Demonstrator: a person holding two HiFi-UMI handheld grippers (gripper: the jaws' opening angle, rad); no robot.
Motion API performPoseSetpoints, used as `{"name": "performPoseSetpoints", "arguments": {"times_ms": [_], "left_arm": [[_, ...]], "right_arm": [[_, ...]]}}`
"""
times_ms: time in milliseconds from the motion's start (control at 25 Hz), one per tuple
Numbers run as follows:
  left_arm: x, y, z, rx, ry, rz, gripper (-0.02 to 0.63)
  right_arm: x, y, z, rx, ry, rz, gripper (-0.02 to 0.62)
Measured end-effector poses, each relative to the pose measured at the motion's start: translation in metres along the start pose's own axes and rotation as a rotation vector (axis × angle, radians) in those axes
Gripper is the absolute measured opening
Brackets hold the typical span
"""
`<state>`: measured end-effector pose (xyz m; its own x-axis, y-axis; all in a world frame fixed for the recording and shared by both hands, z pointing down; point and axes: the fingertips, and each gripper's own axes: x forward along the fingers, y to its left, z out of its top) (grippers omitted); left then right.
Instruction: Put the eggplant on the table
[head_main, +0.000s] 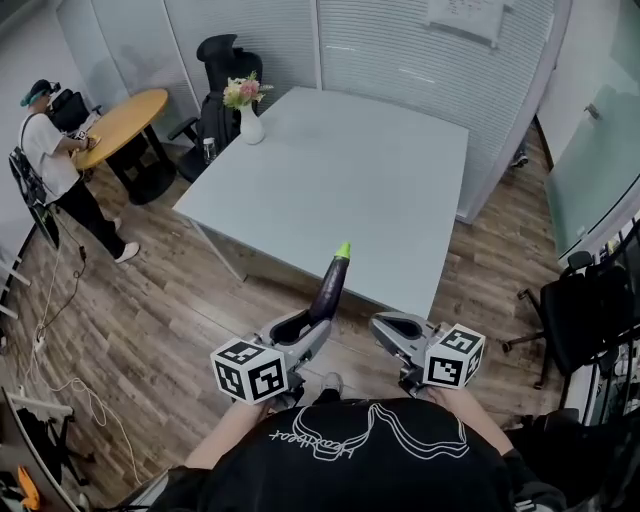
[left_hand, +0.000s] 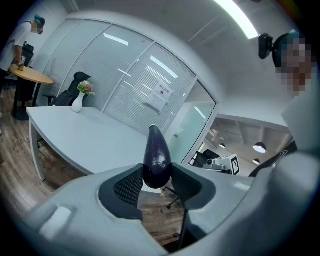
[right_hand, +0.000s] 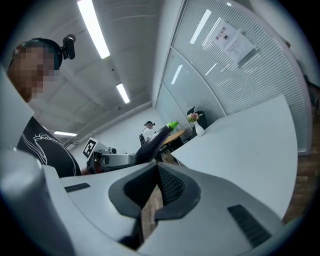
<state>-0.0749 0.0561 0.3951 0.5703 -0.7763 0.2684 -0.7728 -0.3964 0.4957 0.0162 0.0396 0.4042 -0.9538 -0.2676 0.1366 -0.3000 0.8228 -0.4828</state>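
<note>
The white table (head_main: 360, 180) is bare apart from a vase of flowers (head_main: 248, 112) on its left edge, towards the far corner. That leaves the near edge free for a set-down.

The left gripper (head_main: 314, 322) is level and aimed at that near edge. Its jaws stand moderately apart and clamp the thick dark end of the eggplant (head_main: 329, 285), so the fruit juts forward and upward with its green stem tip leading. It probably points this way so the far end can meet the tabletop first. The eggplant is in the air, off the table, with wooden floor showing beneath the jaws.

The right gripper (head_main: 386, 326) rides alongside, apparently idle. Its jaws are drawn together on nothing, with only a sliver of floor visible between them.

The eggplant's butt is hidden between the pads. The head view does not settle whether its tip has crossed the near edge. Both hands are concealed behind the marker cubes.
</note>
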Motion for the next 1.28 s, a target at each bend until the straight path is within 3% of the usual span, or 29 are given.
{"name": "performPoseSetpoints", "arguments": {"times_ms": [640, 1280], "left_arm": [[0.073, 0.134, 0.071, -0.016, 0.052, -0.039, 0.186], [0.141, 0.181, 0.078, -0.06, 0.102, -0.008, 0.186]], "right_arm": [[0.104, -0.095, 0.047, 0.044, -0.028, -0.089, 0.009], [0.116, -0.172, 0.06, 0.127, -0.012, -0.146, 0.009]]}}
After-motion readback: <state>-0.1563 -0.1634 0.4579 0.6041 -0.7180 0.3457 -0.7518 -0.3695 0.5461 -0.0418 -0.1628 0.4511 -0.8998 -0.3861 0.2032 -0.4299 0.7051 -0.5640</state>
